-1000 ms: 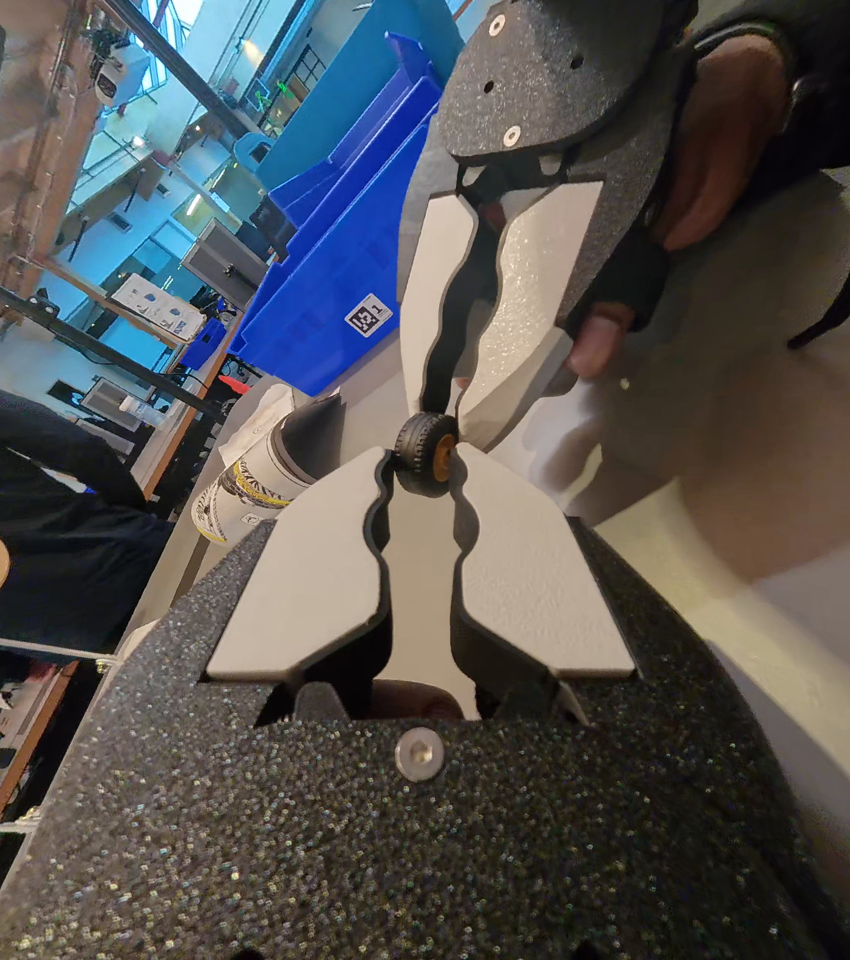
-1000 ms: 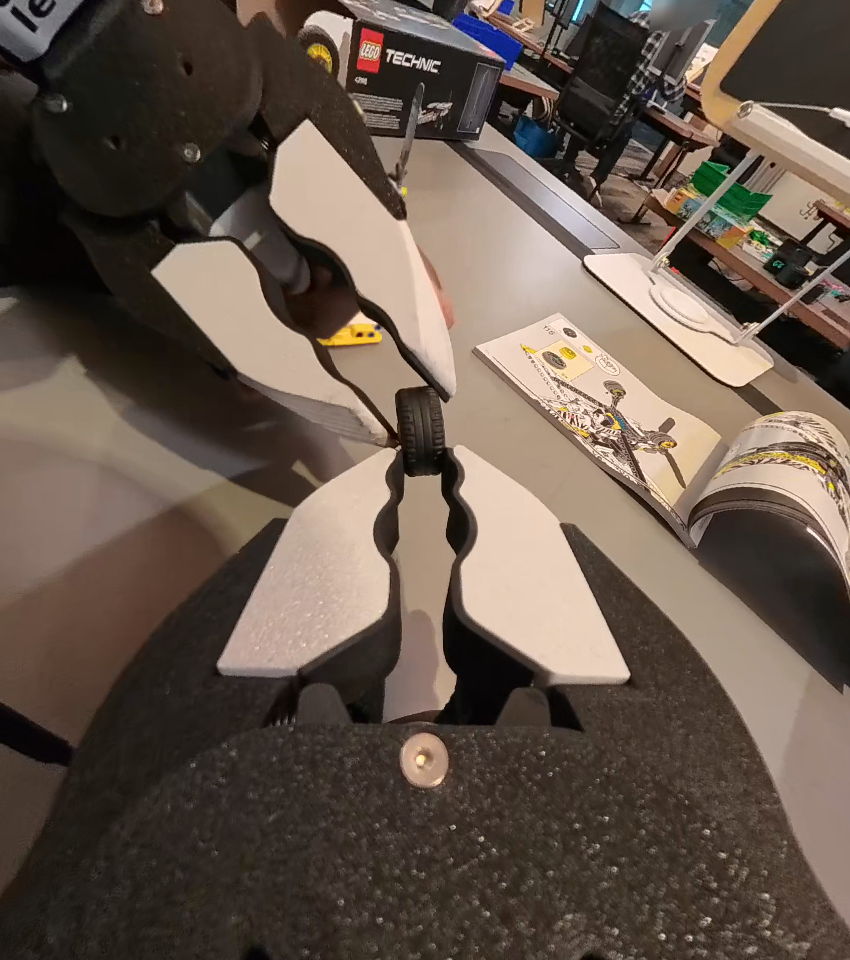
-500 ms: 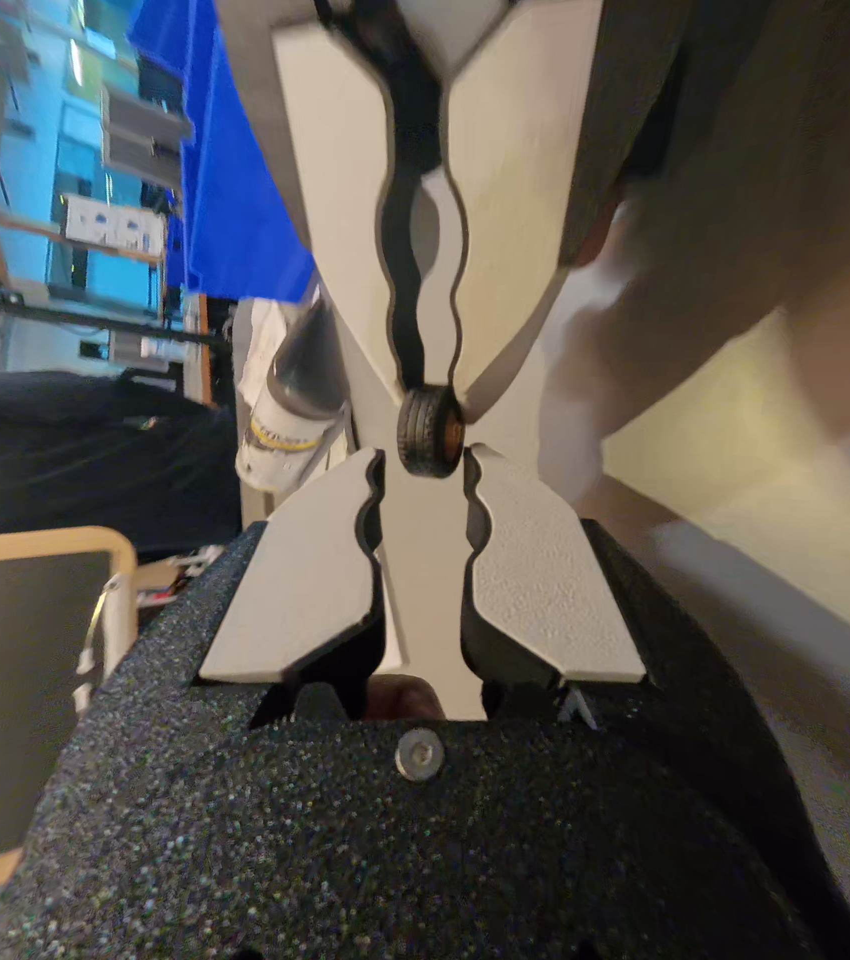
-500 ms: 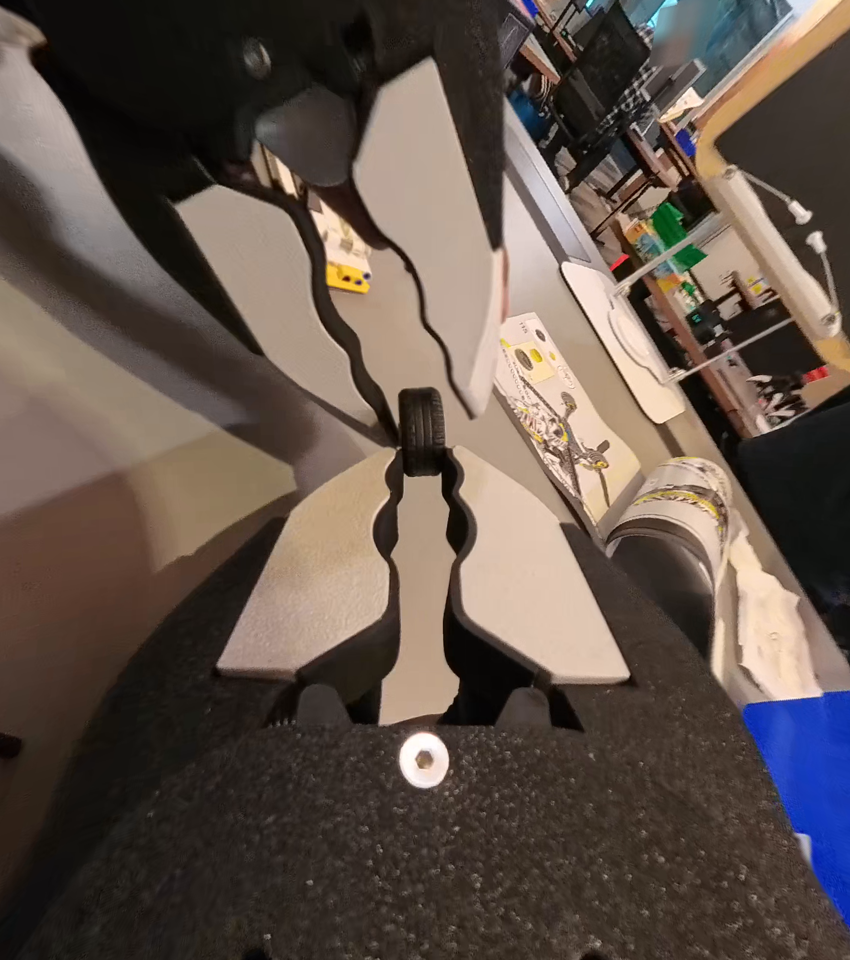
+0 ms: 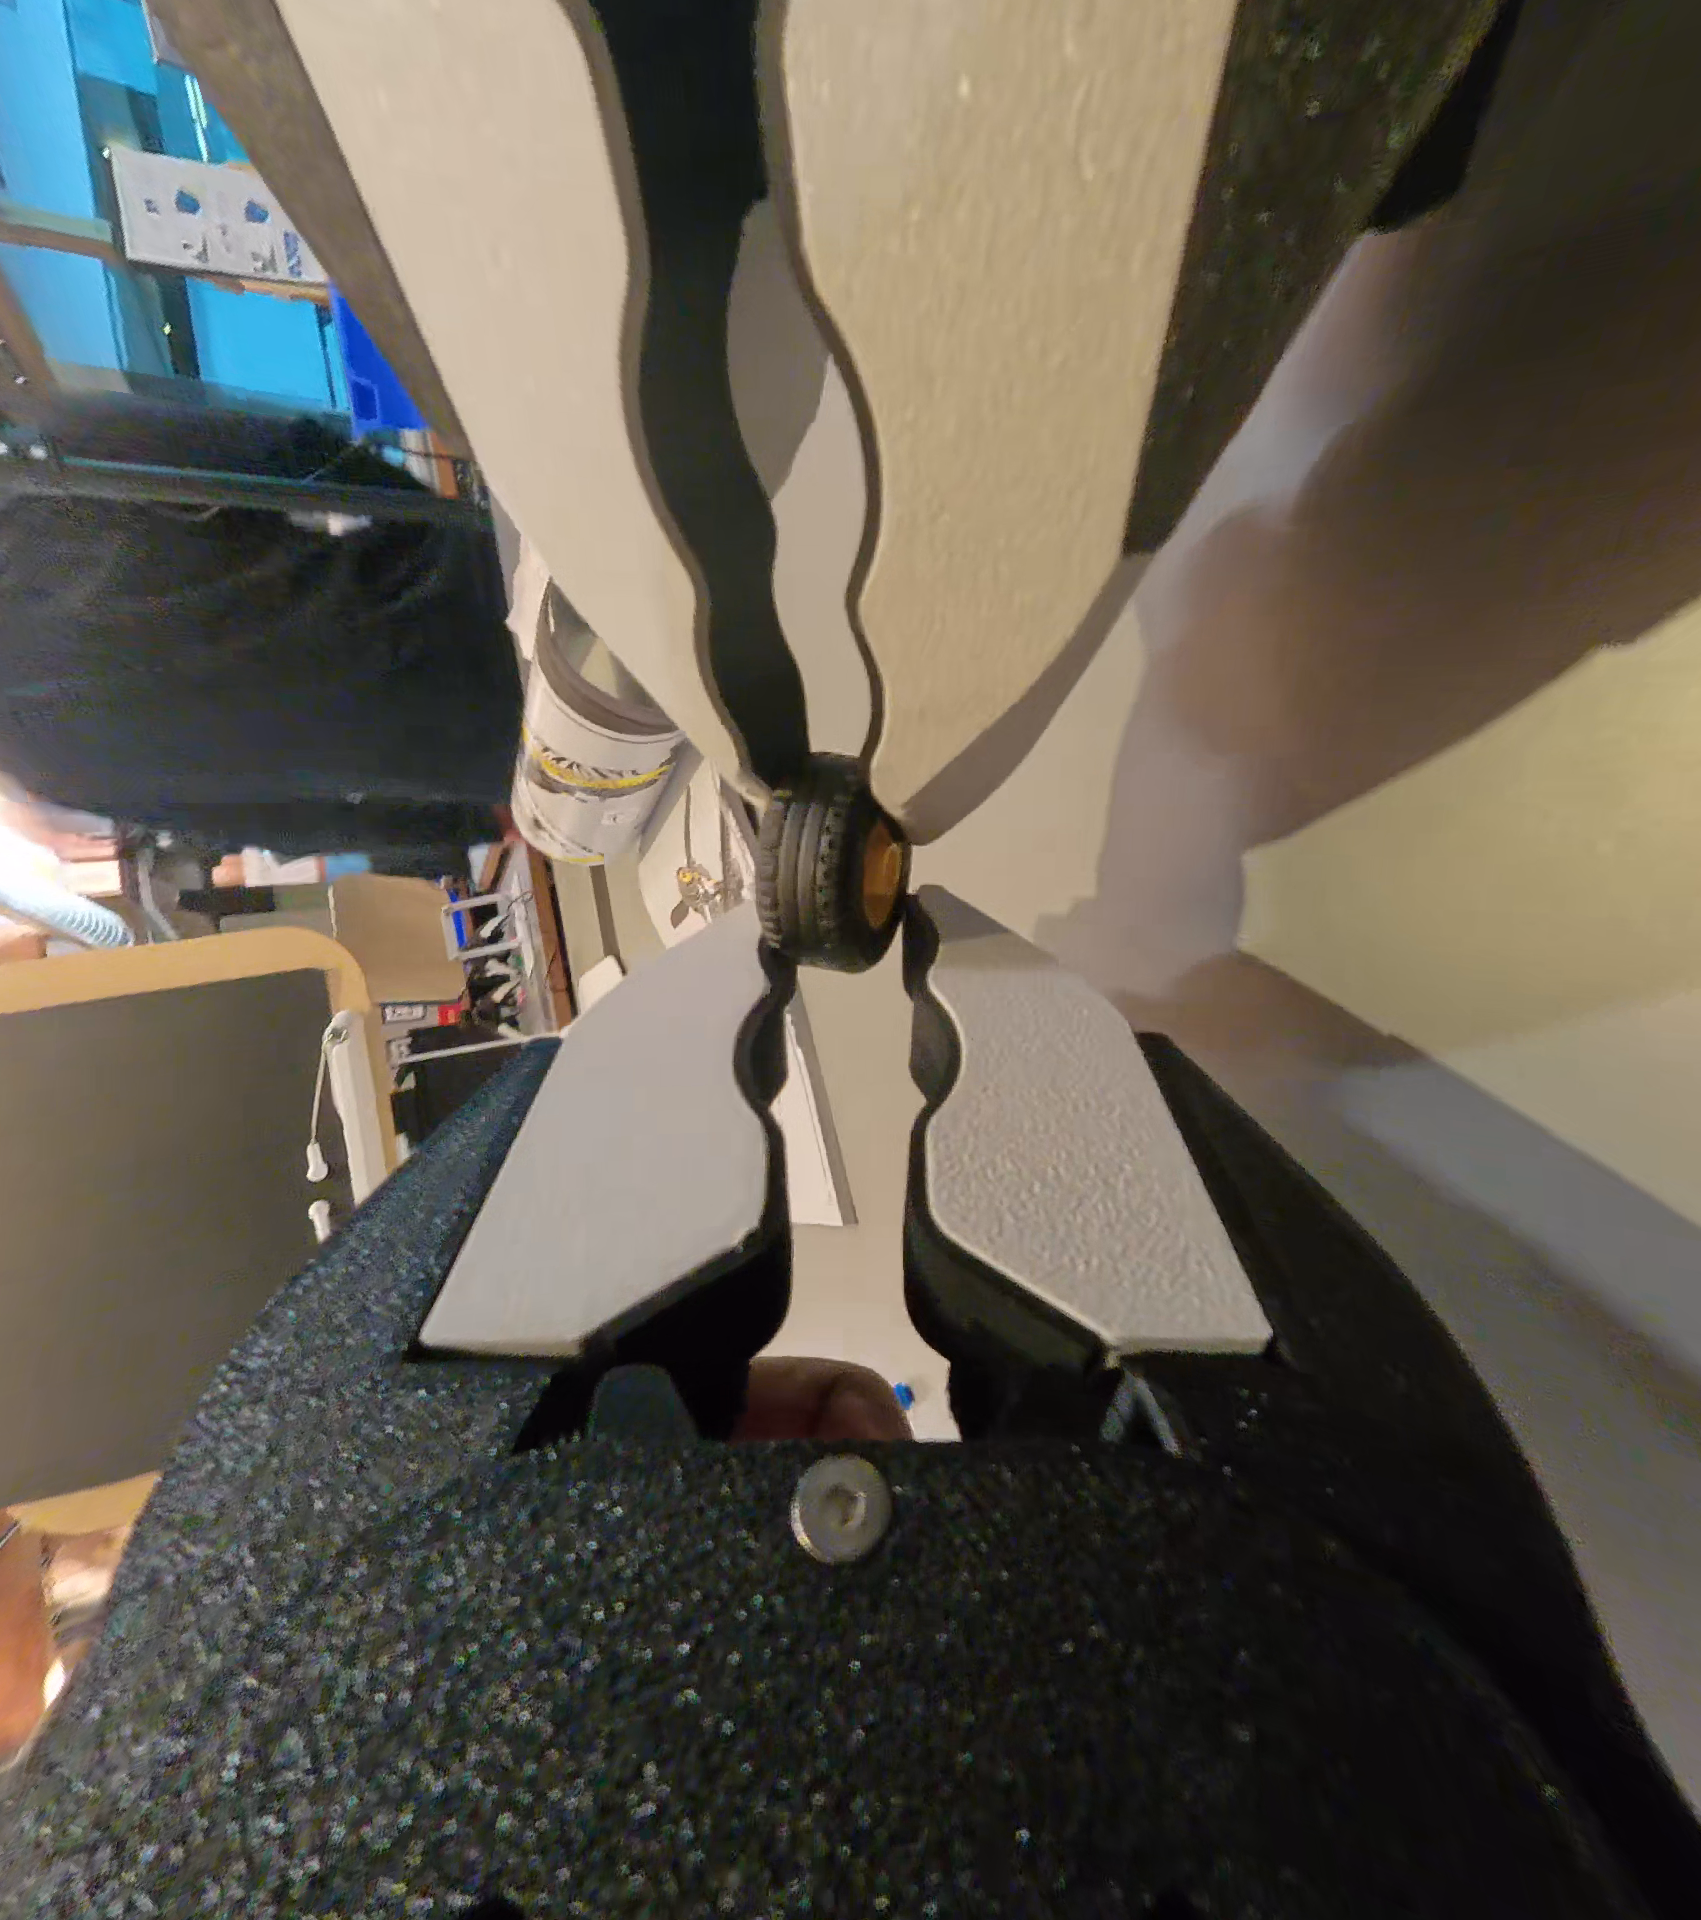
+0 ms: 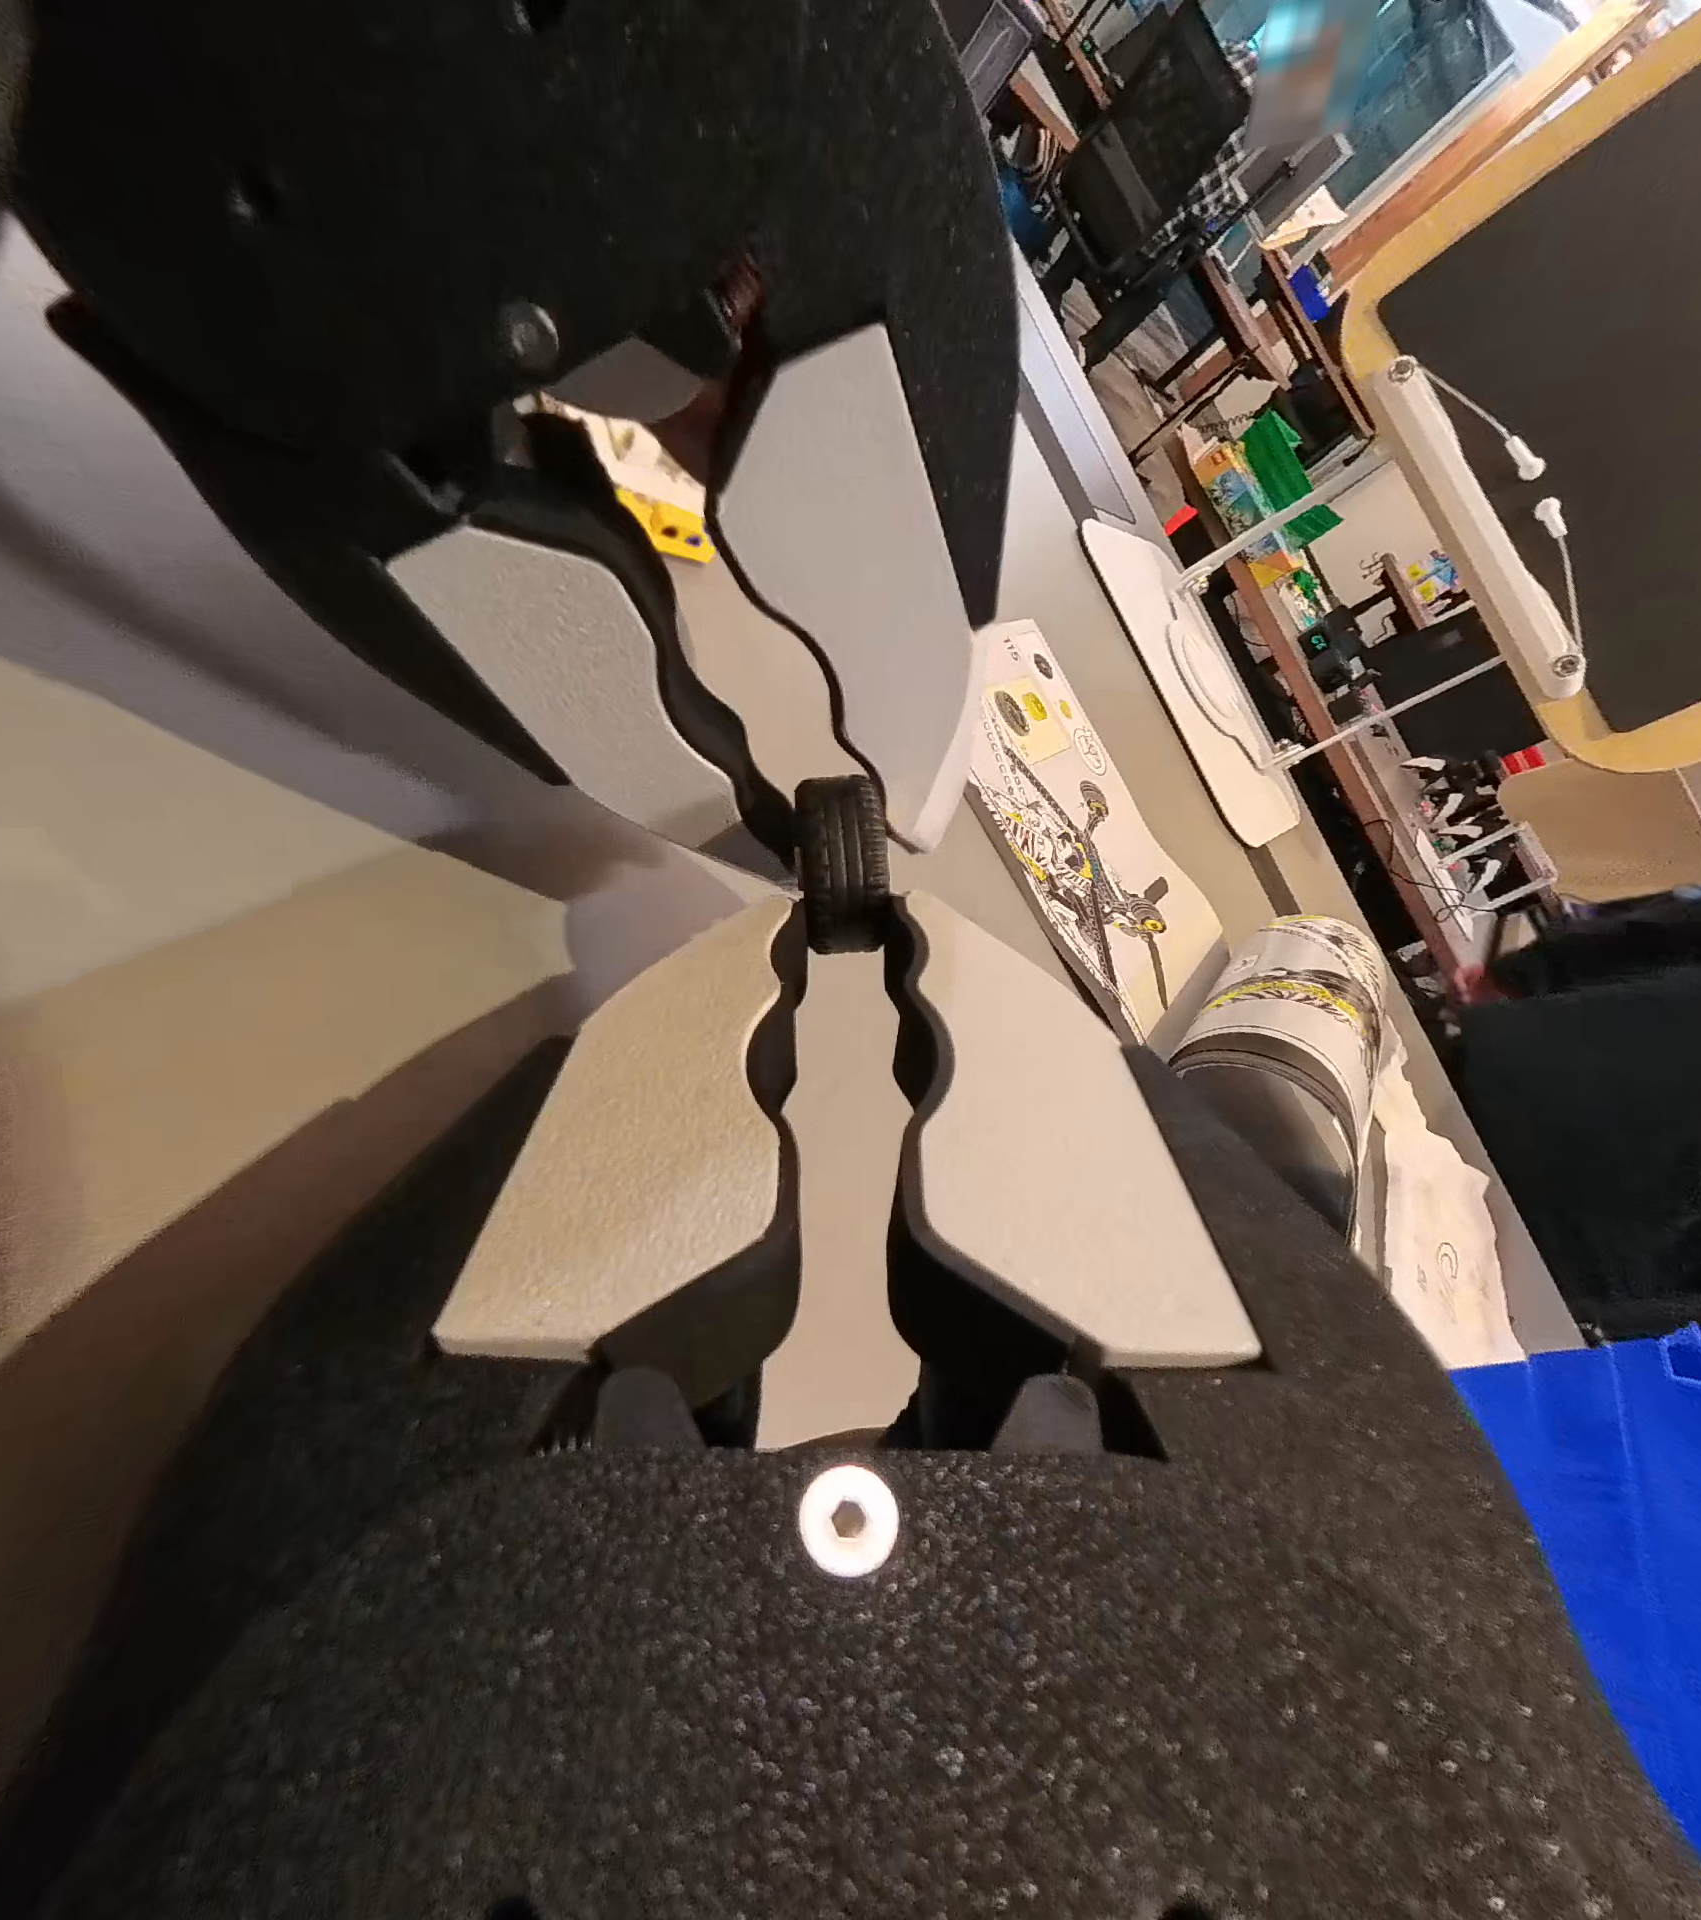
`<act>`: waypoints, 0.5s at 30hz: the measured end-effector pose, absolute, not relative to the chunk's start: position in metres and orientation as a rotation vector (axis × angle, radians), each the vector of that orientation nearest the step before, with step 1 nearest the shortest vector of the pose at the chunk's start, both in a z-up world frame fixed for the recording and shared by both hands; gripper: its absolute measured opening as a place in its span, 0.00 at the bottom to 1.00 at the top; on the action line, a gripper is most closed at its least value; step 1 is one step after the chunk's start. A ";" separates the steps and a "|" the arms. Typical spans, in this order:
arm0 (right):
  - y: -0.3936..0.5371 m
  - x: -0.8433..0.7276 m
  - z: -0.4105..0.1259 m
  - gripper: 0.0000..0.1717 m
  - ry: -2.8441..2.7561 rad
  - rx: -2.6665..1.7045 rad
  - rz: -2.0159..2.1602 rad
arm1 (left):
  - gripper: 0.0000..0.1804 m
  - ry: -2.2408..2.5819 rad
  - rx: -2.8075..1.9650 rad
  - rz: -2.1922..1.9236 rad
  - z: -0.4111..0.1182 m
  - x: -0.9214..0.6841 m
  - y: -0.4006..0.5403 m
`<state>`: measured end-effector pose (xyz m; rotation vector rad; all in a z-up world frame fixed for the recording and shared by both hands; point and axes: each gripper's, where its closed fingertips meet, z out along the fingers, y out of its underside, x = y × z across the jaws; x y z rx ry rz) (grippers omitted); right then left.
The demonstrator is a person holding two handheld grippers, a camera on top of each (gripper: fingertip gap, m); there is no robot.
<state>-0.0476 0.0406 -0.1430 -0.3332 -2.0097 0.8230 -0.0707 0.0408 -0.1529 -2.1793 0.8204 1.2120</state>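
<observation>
Left tongs rolled, regripping small black wheel; right tongs clamp wheel opposite.

Whole scene rolled round since a second ago. In the left wrist view, right gripper no longer leaning in from 1 o'clock: now straight down from 12, closer, filling the top. Blue bins shrunk from a broad mass at 11 o'clock to a sliver at 10. Black board grown large at 9. In the right wrist view, left gripper swung from 11 o'clock to 12. Printed box gone from the top edge, blue bin newly in at 4.
</observation>
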 end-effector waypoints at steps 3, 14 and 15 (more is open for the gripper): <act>0.041 -0.048 -0.144 0.08 -1.998 -0.316 0.782 | 0.11 0.807 -2.190 1.293 -0.153 -0.073 0.040; 0.035 -0.046 -0.145 0.09 -1.969 -0.176 0.694 | 0.08 0.733 -2.205 1.281 -0.156 -0.071 0.037; 0.035 -0.046 -0.144 0.08 -1.968 -0.178 0.699 | 0.08 0.707 -2.211 1.265 -0.156 -0.071 0.037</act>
